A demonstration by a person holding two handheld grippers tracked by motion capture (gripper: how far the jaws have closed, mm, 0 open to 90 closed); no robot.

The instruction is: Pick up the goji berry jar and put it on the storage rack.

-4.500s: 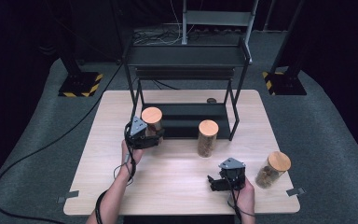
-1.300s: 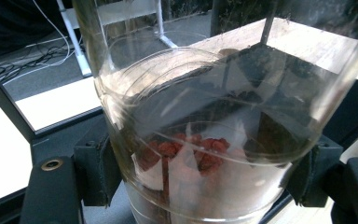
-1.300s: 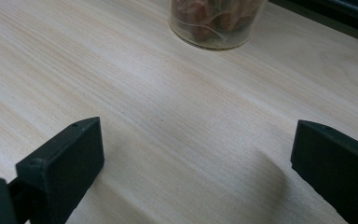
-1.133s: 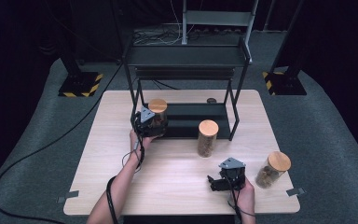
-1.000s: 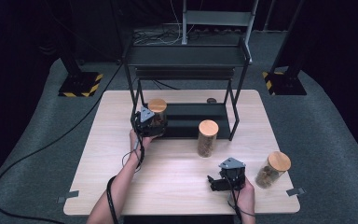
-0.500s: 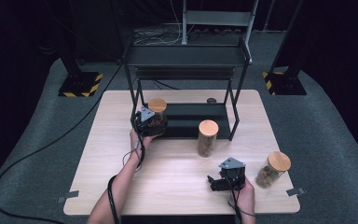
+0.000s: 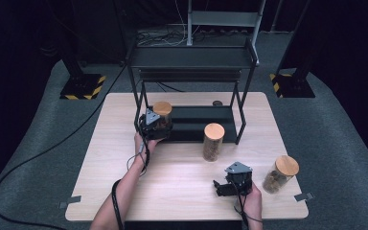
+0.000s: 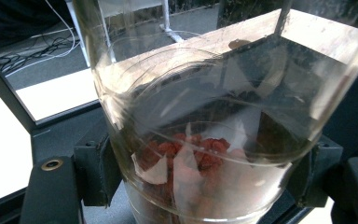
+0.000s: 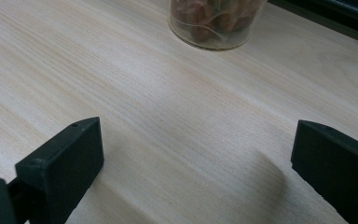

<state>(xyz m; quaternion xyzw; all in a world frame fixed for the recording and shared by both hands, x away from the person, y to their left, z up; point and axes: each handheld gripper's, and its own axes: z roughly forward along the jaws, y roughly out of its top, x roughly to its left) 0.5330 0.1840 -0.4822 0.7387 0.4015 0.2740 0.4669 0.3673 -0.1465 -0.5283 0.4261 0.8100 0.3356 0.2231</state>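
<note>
The left gripper is clenched on a glass jar, its two black pads pressed against the jar's sides low down. The jar stands upright, its long axis vertical and its round wooden lid facing up, at the left end of the low black shelf of a metal rack that sits toward the far edge of the table. In the left gripper view, reddish dried pieces fill the jar's lower part, and the glass above them is clear.

The right gripper rests near the table's near right corner, held in the person's right hand. Its jaws stand wide apart with nothing between them, over bare wood.

A second jar stands upright on the table just in front of the shelf, near the middle. A third jar stands close to the right edge, beside the right gripper.

The table is pale wood with a fine grain. It stands on grey carpet in a dark room, with cables trailing over the floor and yellow-and-black striped stand feet beyond the far corners.
</note>
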